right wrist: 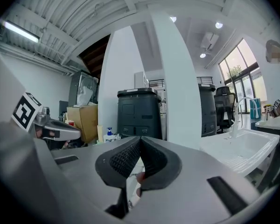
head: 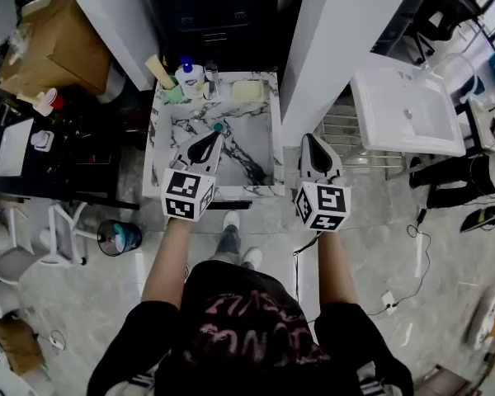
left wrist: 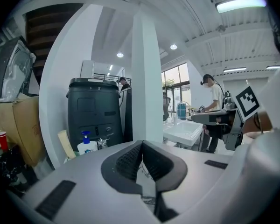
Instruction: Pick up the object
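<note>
A marble-patterned tray table stands in front of me. At its back are a white pump bottle, a beige roll, a green cup and a pale yellow block. A small teal-tipped thing lies near the middle. My left gripper hovers over the table's front half with its tip right by that teal thing, jaws shut and empty. My right gripper hangs just past the table's right edge, also shut with nothing held.
A dark bin stands behind the table between two white pillars. A white sink basin is at the right over a wire rack. A cardboard box and a small round bin are at the left. A person stands far right.
</note>
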Available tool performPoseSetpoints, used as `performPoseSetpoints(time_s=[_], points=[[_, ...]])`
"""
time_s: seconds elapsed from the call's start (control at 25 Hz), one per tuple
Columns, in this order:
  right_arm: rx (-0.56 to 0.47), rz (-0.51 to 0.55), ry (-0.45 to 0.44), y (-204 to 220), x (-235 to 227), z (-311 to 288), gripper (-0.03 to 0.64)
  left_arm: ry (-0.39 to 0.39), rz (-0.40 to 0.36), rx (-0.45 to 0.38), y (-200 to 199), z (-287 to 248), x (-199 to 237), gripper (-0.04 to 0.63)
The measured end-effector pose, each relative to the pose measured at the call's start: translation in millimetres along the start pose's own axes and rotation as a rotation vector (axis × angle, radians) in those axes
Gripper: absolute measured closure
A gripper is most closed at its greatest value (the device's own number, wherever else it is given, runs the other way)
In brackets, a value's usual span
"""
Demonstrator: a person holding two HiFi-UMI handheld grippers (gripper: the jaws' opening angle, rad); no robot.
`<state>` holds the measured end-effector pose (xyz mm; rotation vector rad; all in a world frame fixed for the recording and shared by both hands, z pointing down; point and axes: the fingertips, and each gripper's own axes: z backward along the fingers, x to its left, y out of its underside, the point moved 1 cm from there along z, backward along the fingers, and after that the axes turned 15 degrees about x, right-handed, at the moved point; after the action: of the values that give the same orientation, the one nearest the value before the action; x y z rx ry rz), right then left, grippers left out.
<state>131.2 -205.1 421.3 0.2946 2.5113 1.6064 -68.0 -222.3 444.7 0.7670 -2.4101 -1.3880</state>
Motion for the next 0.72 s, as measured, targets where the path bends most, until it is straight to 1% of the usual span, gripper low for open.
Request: performPoseSetpoints(time_s=[0.2, 0.32, 0.4, 0.56, 0.72], points=[[0.024, -0.006, 0.000, -3, -6, -33, 0.603, 0.025, -0.002, 0.026, -2, -32, 11, 0.580], [0.031, -0.008, -0.001, -6, -9, -53, 0.602, 0.038, -0.018, 0.050, 0, -56, 20, 0.580], [0.034, -0.006, -0.003, -6, -11, -62, 0.601, 0.044, -0.053, 0.082, 3, -74, 22, 0.580], [0.035, -0.009, -0.004, -10, -14, -77, 0.603, 0.058, -0.157, 0.155, 6, -109, 25, 0.580], [0.047, -0.023, 0.008, -7, -21, -89, 0.601, 0.084, -0.206, 0.201, 10, -143, 24, 0.580]])
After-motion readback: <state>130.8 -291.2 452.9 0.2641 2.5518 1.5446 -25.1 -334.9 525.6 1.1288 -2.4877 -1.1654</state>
